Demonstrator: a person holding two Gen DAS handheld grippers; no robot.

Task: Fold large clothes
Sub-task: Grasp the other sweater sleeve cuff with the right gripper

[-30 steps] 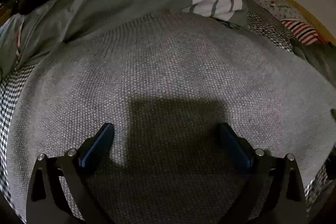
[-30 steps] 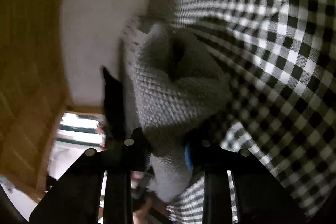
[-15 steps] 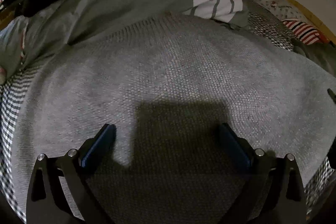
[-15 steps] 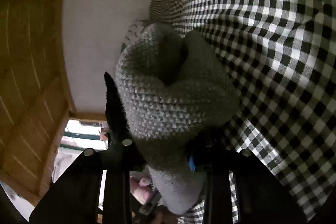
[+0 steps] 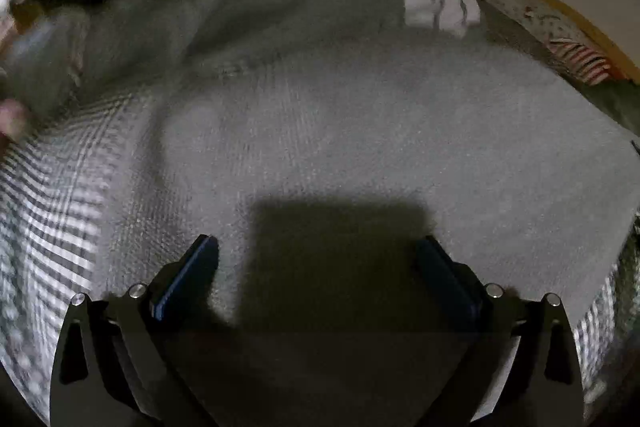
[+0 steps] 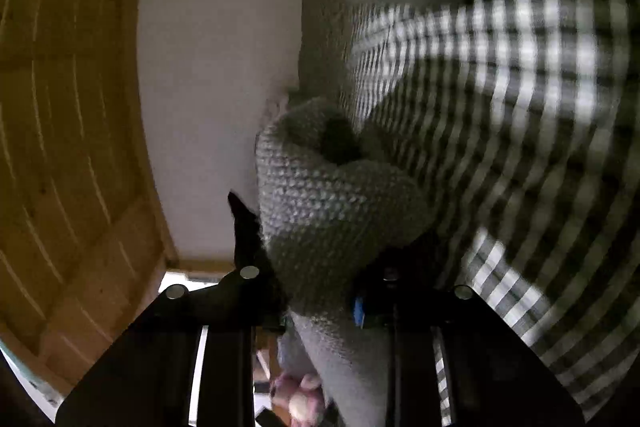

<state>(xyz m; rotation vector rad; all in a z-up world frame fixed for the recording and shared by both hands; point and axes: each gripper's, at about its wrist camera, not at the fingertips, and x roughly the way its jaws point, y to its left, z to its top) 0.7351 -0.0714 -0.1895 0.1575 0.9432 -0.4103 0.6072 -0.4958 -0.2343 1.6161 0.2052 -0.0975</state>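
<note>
While the left gripper (image 5: 316, 267) hovers with jaws spread wide over the grey knitted sweater (image 5: 380, 131) lying on checked bedding (image 5: 52, 211), the right gripper's (image 6: 312, 251) jaws are closing, clenching a bunched fold of it.

No lettering, label, brand, number or sign can be read in either wrist view, both of them blurred and filled with knitted and checked fabric, wall and wood.

Coarse knit sweater (image 5: 400, 131), checked cloth (image 6: 540, 75)
</note>
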